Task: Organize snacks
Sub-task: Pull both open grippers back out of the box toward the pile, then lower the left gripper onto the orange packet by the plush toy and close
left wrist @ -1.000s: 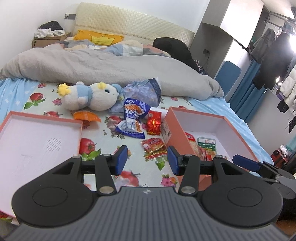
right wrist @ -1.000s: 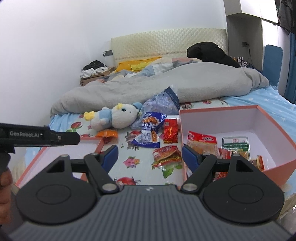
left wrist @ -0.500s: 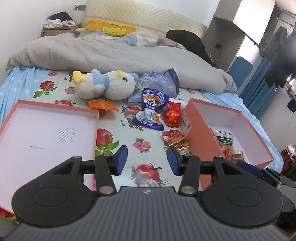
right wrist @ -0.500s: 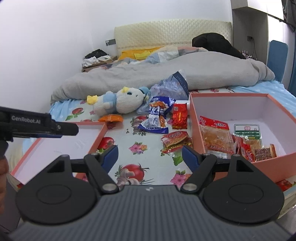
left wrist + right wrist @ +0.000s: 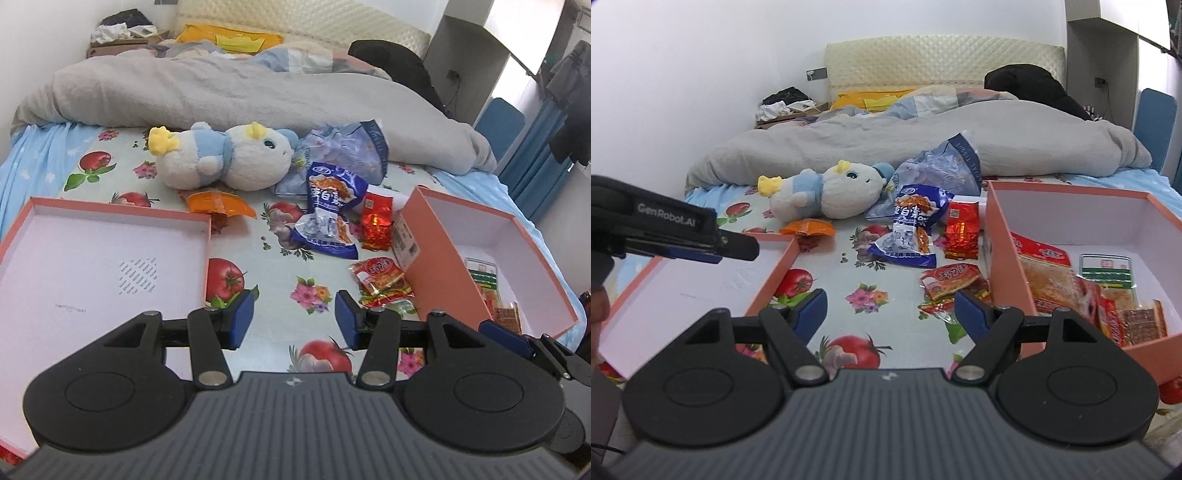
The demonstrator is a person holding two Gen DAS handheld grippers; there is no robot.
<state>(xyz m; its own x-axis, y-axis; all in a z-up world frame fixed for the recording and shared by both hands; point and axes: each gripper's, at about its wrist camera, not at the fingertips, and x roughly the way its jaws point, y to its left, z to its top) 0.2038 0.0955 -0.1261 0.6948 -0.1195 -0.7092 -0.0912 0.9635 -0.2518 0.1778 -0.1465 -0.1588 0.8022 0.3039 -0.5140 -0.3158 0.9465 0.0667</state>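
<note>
Snack packets lie on the fruit-print bed sheet: a blue packet (image 5: 330, 210) (image 5: 912, 225), a small red packet (image 5: 376, 226) (image 5: 961, 234), a red-yellow packet (image 5: 382, 282) (image 5: 955, 286) beside the box, and an orange packet (image 5: 218, 203) (image 5: 809, 227). The pink box (image 5: 424, 254) (image 5: 997, 236) on the right holds several snacks (image 5: 1082, 295). My left gripper (image 5: 294, 319) is open and empty above the sheet. My right gripper (image 5: 889, 310) is open and empty, just short of the red-yellow packet.
The pink box lid (image 5: 74, 258) (image 5: 701, 284) lies open on the left. A plush toy (image 5: 221, 157) (image 5: 827, 190) and a bluish plastic bag (image 5: 351, 147) lie behind the snacks. A grey duvet (image 5: 221, 88) covers the far bed.
Both grippers have moved forward and tilted down over the bed; the snacks and box appear nearer. Both stay open and empty.
</note>
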